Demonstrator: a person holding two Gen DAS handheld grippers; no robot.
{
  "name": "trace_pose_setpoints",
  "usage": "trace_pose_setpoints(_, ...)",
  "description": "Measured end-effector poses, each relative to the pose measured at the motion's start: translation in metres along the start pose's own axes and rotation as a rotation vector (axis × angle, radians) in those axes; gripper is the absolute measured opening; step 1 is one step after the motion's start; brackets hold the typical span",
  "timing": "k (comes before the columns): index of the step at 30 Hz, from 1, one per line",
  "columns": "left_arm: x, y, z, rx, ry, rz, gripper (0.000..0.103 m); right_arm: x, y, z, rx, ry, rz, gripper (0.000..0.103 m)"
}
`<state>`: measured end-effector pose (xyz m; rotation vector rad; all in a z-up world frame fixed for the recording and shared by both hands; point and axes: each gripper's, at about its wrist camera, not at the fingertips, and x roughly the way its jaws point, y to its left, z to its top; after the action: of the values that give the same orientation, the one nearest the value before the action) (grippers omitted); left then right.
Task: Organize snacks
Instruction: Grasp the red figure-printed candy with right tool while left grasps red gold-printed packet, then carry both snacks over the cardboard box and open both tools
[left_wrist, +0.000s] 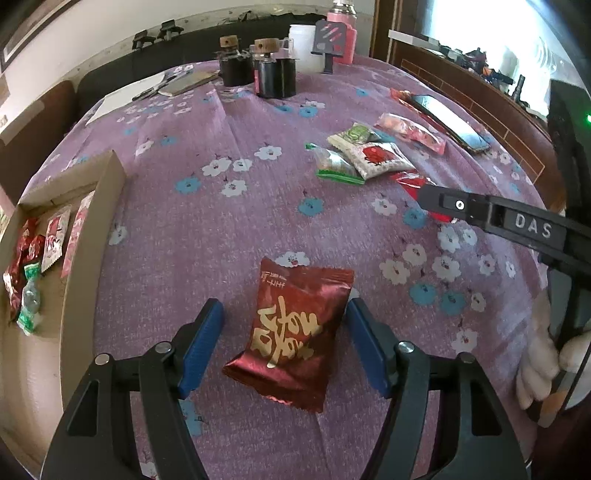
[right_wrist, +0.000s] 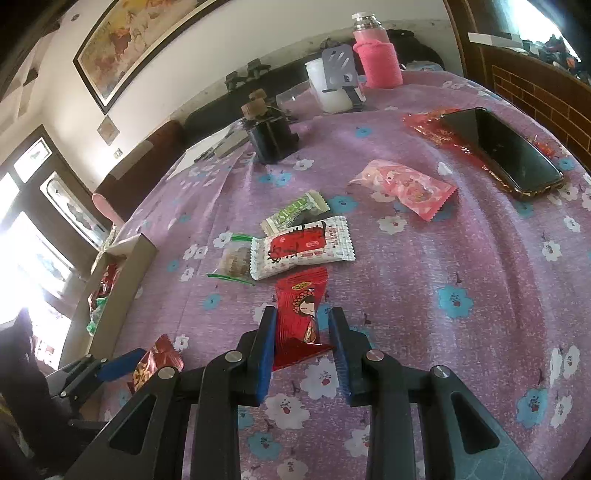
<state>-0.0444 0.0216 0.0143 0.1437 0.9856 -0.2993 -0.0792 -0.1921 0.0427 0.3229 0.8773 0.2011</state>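
A dark red foil snack packet (left_wrist: 291, 336) with gold lettering lies on the purple flowered cloth between the open blue fingers of my left gripper (left_wrist: 284, 314); the right pad sits near its edge. It also shows in the right wrist view (right_wrist: 157, 363). My right gripper (right_wrist: 303, 325) is open around a bright red packet (right_wrist: 301, 317) with a cartoon face, fingers on both sides of it. Beyond lie a white-and-red packet (right_wrist: 303, 247), a green-edged clear packet (right_wrist: 232, 262), a green-white packet (right_wrist: 295, 214) and a pink packet (right_wrist: 404, 188). A cardboard box (left_wrist: 88, 229) at the left holds several packets.
A black phone (right_wrist: 502, 151) lies on a red wrapper at the far right. Dark jars with cork lids (left_wrist: 273, 70), a white cup (left_wrist: 303, 48), a phone stand (left_wrist: 330, 40) and a pink flask (left_wrist: 343, 33) stand at the table's back. Papers (left_wrist: 147, 92) lie back left.
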Motion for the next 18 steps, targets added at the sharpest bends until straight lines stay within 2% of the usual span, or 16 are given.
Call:
trace_pose_setpoints(1,0.000,0.001,0.000,-0.006,-0.004,0.002,0.064,-0.001,0.001,0.000,-0.003,-0.003,0.002,0.030)
trace_pose_setpoints(2,-0.001,0.001,0.000,-0.010,-0.013,0.008,0.047,-0.001,0.001,0.000,-0.006,-0.007,0.002,0.030)
trace_pose_setpoints(3,-0.002,0.002,0.000,-0.014,-0.022,0.011,0.038,-0.002,0.003,0.000,-0.011,-0.011,-0.001,0.030)
trace_pose_setpoints(11,-0.023,0.032,-0.005,-0.186,-0.044,-0.138,0.036,-0.012,0.017,-0.004,-0.087,-0.068,-0.021,0.029)
trace_pose_setpoints(18,-0.064,0.056,-0.017,-0.255,-0.111,-0.169,0.036,-0.012,0.014,-0.003,-0.074,-0.080,-0.055,0.029)
